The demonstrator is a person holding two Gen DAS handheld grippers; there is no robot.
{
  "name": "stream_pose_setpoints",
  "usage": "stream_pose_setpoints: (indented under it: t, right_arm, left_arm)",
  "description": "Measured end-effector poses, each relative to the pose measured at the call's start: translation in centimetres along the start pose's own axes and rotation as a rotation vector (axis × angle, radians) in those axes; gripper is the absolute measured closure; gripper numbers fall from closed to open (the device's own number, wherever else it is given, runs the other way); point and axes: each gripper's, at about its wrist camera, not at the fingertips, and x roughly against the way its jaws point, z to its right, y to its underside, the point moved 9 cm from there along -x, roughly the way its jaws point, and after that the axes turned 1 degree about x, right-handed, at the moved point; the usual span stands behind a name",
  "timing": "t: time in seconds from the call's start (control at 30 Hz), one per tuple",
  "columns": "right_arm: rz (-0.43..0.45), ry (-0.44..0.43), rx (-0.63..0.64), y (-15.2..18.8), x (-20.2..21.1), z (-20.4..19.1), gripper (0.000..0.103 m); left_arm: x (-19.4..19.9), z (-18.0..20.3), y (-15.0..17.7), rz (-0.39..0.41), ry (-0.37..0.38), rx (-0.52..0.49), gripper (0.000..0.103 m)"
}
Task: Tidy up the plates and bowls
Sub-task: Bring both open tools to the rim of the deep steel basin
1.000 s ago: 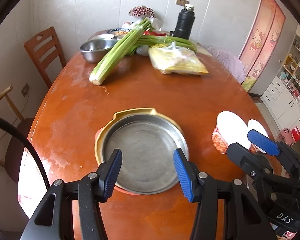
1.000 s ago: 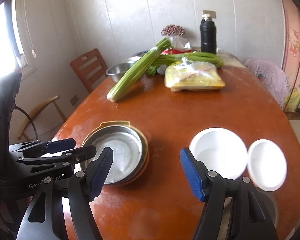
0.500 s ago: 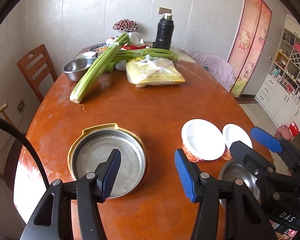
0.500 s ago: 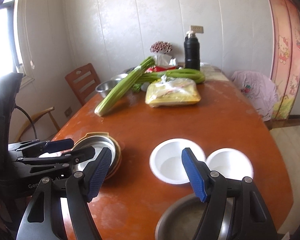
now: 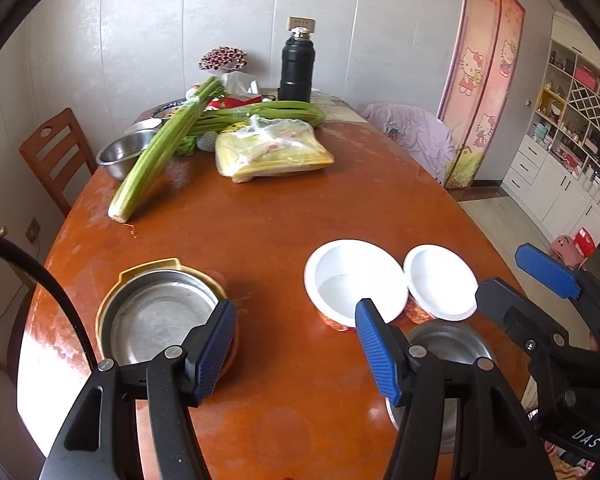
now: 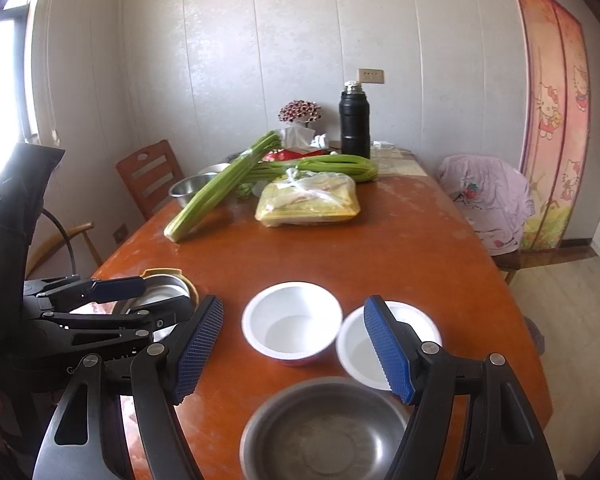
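A steel plate [image 5: 160, 320] lies nested on a yellow plate and a red one at the table's near left; it also shows in the right wrist view [image 6: 168, 286]. Two white bowls stand at the near right: a larger one [image 5: 354, 278] [image 6: 292, 322] and a smaller one [image 5: 440, 282] [image 6: 364, 346]. A steel bowl [image 6: 326, 430] [image 5: 446, 346] sits in front of them at the table's near edge. My left gripper [image 5: 296, 350] is open and empty above the table between the plates and the bowls. My right gripper [image 6: 294, 354] is open and empty above the steel bowl.
At the far end of the brown table [image 5: 260, 232] lie celery stalks [image 5: 160, 152], a yellow plastic bag [image 5: 272, 152], a steel basin [image 5: 124, 154] and a black thermos [image 5: 298, 66]. A wooden chair [image 5: 52, 152] stands left, a chair with a pink cloth [image 5: 412, 136] right.
Both grippers have drawn back and tilted up. The plate stack has slid left in the left wrist view, and the white bowls and steel bowl have come into view. Both stay open.
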Motion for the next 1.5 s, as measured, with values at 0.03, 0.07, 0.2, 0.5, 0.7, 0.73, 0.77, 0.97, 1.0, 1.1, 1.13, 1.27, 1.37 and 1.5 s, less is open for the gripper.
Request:
stream_pose_setpoints:
  t: [0.03, 0.07, 0.2, 0.5, 0.7, 0.73, 0.77, 0.97, 1.0, 1.1, 1.13, 1.27, 1.37, 1.5]
  right_arm:
    - [0.0, 0.004, 0.001, 0.1, 0.1, 0.3, 0.028]
    - [0.0, 0.006, 0.001, 0.2, 0.2, 0.6, 0.029]
    - [-0.003, 0.014, 0.004, 0.9, 0.7, 1.3, 0.028]
    - [-0.037, 0.027, -0.033, 2.5, 0.9, 3.7, 0.028]
    - [-0.081, 0.041, -0.06, 4.6, 0.7, 5.2, 0.028]
    - [-0.092, 0.037, -0.07, 5.1, 0.7, 5.4, 0.028]
    - [-0.103, 0.037, -0.075, 5.5, 0.5, 5.6, 0.028]
    - [-0.174, 0.048, -0.098, 8.3, -0.1, 6.9, 0.028]
    - [-0.185, 0.051, -0.101, 8.7, -0.2, 7.0, 0.028]
    - [-0.209, 0.056, -0.109, 9.7, -0.6, 7.4, 0.028]
    - [-0.217, 0.056, -0.111, 10.0, -0.8, 7.5, 0.028]
    - [-0.244, 0.055, -0.115, 11.2, -1.3, 7.8, 0.028]
    - [-0.261, 0.053, -0.119, 11.9, -1.7, 7.9, 0.028]
    - [-0.28, 0.055, -0.127, 12.7, -2.2, 8.0, 0.028]
  left_arm:
    - [-0.1, 0.3, 0.0, -0.002, 0.001, -0.004, 0.041]
    - [-0.2, 0.7, 0.1, -0.004, 0.004, -0.009, 0.041]
    - [-0.3, 2.0, 0.3, -0.009, 0.017, -0.023, 0.041]
    - [-1.0, 4.4, 1.3, -0.038, 0.026, -0.054, 0.041]
    - [-2.0, 5.7, 2.2, -0.064, 0.03, -0.069, 0.041]
    - [-2.2, 5.9, 2.4, -0.071, 0.031, -0.074, 0.041]
    - [-2.5, 6.1, 2.7, -0.081, 0.031, -0.08, 0.041]
    - [-3.8, 7.2, 4.5, -0.13, 0.038, -0.113, 0.041]
    - [-4.1, 7.4, 4.8, -0.143, 0.042, -0.115, 0.041]
    - [-4.8, 7.6, 5.5, -0.168, 0.047, -0.118, 0.041]
    - [-5.0, 7.7, 5.7, -0.173, 0.049, -0.117, 0.041]
    - [-5.8, 7.7, 6.5, -0.2, 0.045, -0.113, 0.041]
    - [-6.2, 7.7, 7.1, -0.217, 0.043, -0.108, 0.041]
    - [-6.5, 7.9, 7.6, -0.233, 0.05, -0.108, 0.041]
